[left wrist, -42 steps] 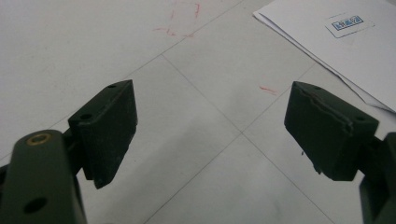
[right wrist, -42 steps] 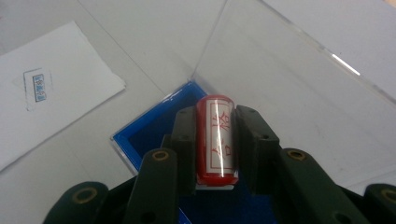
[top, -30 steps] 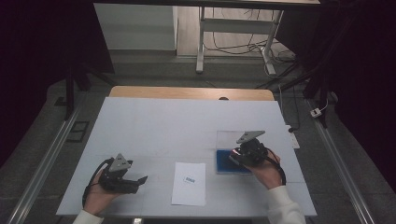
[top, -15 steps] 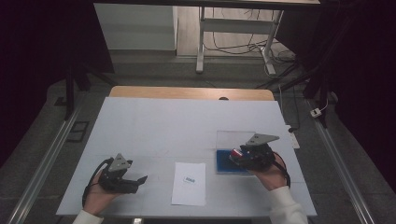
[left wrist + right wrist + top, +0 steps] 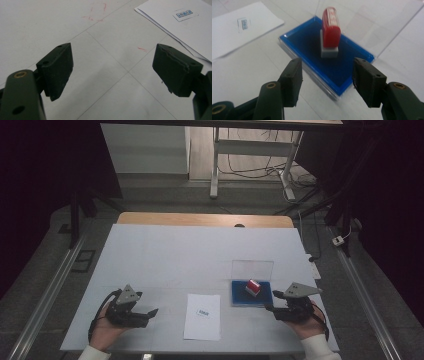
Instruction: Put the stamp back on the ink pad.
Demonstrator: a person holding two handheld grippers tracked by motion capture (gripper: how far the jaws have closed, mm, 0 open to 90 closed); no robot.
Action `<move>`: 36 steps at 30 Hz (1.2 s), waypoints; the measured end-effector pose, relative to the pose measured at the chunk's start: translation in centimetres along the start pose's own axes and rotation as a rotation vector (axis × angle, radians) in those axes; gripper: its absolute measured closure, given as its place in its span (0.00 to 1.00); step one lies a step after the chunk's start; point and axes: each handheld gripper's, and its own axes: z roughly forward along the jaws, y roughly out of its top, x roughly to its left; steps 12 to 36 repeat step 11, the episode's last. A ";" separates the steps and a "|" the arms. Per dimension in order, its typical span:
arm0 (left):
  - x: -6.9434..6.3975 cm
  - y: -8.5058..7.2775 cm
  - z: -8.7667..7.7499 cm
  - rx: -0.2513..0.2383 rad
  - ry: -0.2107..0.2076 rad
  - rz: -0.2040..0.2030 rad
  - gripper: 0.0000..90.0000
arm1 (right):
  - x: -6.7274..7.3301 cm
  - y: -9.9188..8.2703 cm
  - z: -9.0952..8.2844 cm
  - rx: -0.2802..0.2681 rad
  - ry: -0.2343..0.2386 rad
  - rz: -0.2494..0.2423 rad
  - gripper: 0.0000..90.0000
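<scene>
Red-capped stamp (image 5: 330, 31) stands upright on the blue ink pad (image 5: 312, 47) at centre frame, with the right gripper (image 5: 326, 80) just below, its jaws having just spread and holding nothing. Likely the stamp sits inked and released; next comes regripping it for the paper (image 5: 202, 316). At lower left of the high view, the left gripper (image 5: 148, 311) is spread too, empty.

I am working in a lab-style test room. A white-covered table (image 5: 200, 255) stands on bare grey floor (image 5: 165, 195). Loose cables (image 5: 250, 167) run beneath a metal frame stand (image 5: 216, 160) behind it, with dark surroundings.

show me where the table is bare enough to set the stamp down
Free: the far half of the table, beyond the paper sheet, and the strip between that sheet and the left tongs. Crowded: the near right, where the red stamp stands on the blue ink pad beside the open right tongs.
</scene>
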 end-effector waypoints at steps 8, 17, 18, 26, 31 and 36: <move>0.0 0.0 0.0 -0.001 -0.001 0.001 0.19 | -0.2 -0.3 0.2 -0.002 0.014 0.010 0.46; 0.0 0.0 0.0 -0.003 0.000 -0.002 0.19 | -0.2 -0.3 0.2 -0.007 0.014 0.011 0.45; 0.0 0.0 0.0 -0.003 0.000 -0.002 0.19 | -0.2 -0.3 0.2 -0.007 0.014 0.011 0.45; 0.0 0.0 0.0 -0.003 0.000 -0.002 0.19 | -0.2 -0.3 0.2 -0.007 0.014 0.011 0.45; 0.0 0.0 0.0 -0.003 0.000 -0.002 0.19 | -0.2 -0.3 0.2 -0.007 0.014 0.011 0.45; 0.0 0.0 0.0 -0.003 0.000 -0.002 0.19 | -0.2 -0.3 0.2 -0.007 0.014 0.011 0.45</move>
